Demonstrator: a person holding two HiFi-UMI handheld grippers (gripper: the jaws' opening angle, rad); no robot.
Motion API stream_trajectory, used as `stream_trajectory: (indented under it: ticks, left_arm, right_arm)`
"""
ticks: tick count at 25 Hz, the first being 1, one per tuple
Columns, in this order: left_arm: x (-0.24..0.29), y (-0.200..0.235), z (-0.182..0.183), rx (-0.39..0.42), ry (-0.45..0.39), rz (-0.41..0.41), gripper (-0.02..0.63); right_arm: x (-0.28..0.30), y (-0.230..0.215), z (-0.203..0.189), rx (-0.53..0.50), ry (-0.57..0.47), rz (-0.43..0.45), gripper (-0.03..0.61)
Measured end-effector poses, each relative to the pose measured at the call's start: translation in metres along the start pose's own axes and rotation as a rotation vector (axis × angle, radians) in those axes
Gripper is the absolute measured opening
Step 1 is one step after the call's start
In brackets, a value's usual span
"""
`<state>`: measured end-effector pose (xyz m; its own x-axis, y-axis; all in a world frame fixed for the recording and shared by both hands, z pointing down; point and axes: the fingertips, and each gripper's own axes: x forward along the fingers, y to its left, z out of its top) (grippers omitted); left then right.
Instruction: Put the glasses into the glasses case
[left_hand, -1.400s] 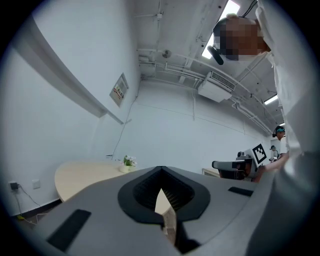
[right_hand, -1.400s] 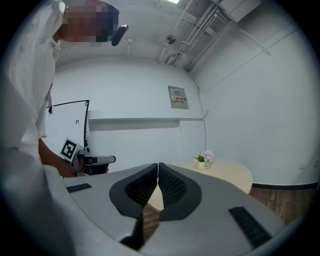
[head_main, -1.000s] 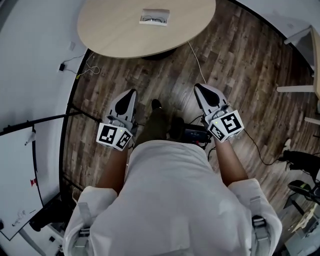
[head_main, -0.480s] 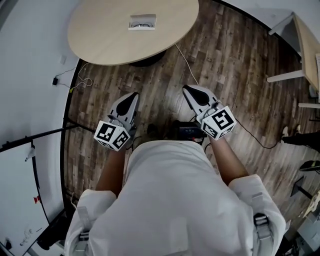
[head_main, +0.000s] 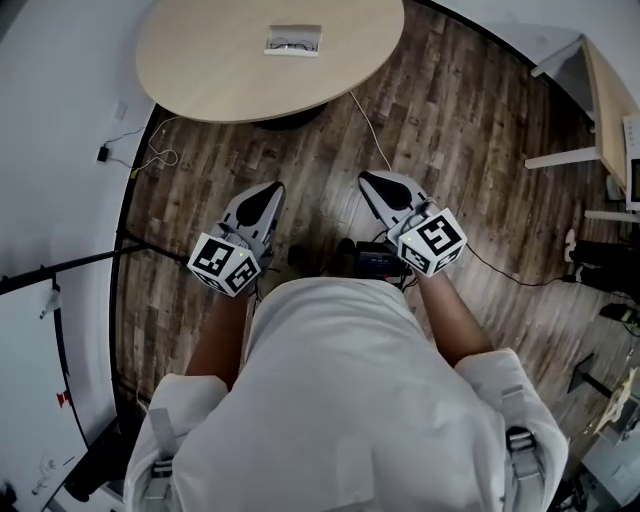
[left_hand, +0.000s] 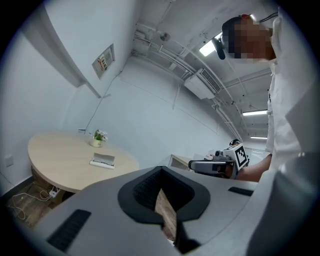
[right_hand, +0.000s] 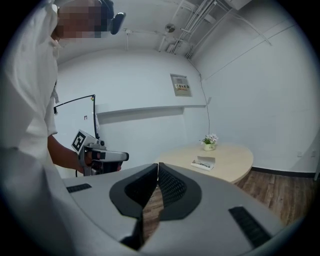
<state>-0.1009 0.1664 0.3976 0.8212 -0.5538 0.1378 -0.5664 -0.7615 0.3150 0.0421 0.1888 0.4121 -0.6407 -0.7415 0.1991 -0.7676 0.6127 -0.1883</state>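
Small office meeting room — round pale table (head_main: 230, 70), whiteboard (head_main: 28, 375), bare white walls (right_hand: 150, 85), wood-plank floor (head_main: 460, 130).

Bright, even glow from ceiling strip lights (left_hand: 207, 48), soft shadows, strong fisheye bending, dark vignetted corners.

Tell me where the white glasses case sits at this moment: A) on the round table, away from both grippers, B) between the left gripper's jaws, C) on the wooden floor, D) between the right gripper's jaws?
A: the glasses case lies on the round table, well ahead of the left gripper and the right gripper, whose jaws are together with nothing between them.
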Motion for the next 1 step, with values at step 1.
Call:
stream_trajectory:
  ticks: [1]
  left_arm:
    - [0.0006, -0.0006, -0.001, -0.002, 0.0, -0.007, 0.014]
  right_arm:
    - [0.0009, 0.0011, -0.0019, 0.0, 0.005, 0.0, 0.025]
